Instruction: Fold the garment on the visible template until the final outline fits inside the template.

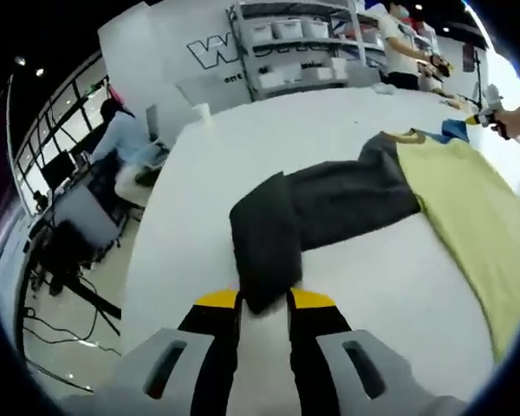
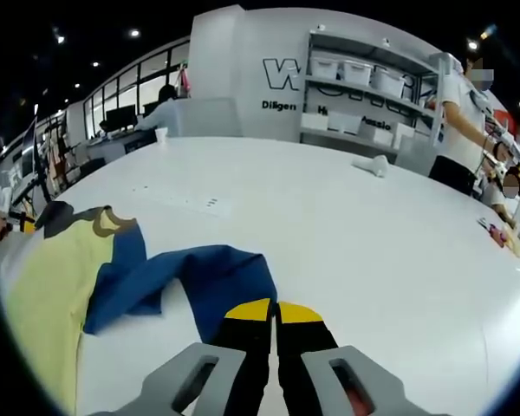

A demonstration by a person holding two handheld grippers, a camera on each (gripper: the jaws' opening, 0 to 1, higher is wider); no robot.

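- Garment (image 1: 468,208): yellow body, grey sleeve (image 1: 329,204) and blue sleeve (image 2: 186,282), lying flat on white table (image 1: 269,130); its lower edge is cut off at the frame rim in both views
- left gripper (image 1: 264,303): jaws closed on the folded-over grey sleeve end; cloth sits between the yellow tips; sleeve doubled back toward the camera
- right gripper (image 2: 273,314): jaws together at the blue sleeve's edge; cannot tell whether cloth is pinched, tips hide the contact
- left gripper view: grey sleeve, yellow body, a scrap of blue by the collar (image 1: 407,135); right gripper view: blue sleeve, collar, yellow strip at left edge
- template outline: cannot make out on the table
- background: shelves with bins (image 2: 364,74), person standing (image 2: 458,117), small and blurred
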